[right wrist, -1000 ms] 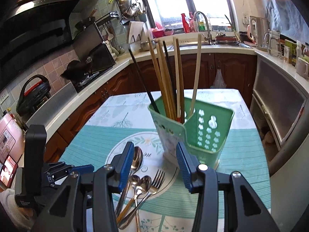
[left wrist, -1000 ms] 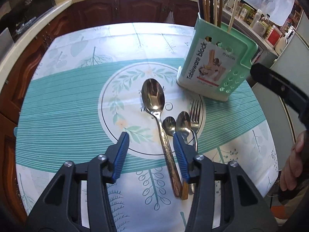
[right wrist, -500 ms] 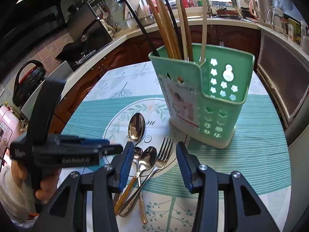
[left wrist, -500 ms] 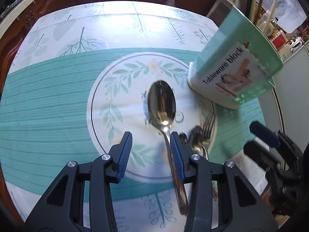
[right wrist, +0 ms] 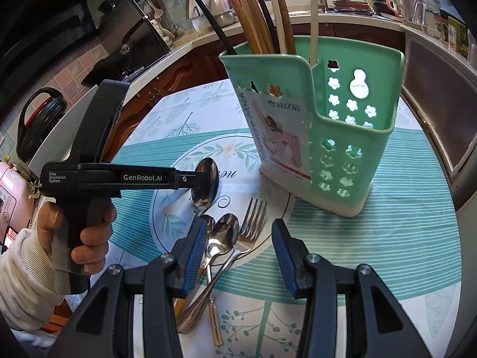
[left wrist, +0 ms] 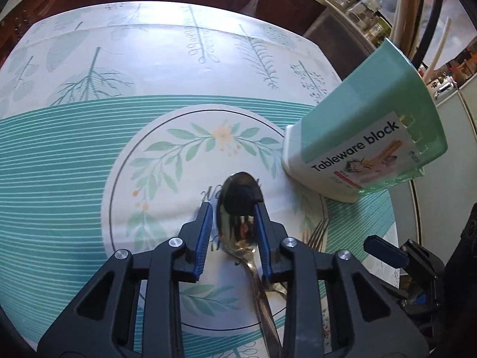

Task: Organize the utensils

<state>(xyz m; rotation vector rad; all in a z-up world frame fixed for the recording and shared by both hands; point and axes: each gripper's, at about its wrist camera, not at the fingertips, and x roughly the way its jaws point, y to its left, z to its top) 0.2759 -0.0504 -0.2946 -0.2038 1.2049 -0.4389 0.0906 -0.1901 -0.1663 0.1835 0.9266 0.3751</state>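
My left gripper (left wrist: 233, 219) has its jaws released, straddling the big spoon (left wrist: 240, 208). Right gripper (right wrist: 237, 249) gapes over the fork (right wrist: 253, 223).

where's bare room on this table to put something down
Free: the tablecloth left of and beyond the printed circle, and the striped band right of the green holder. Crowded: the circle, where the big spoon, small spoons and fork lie.
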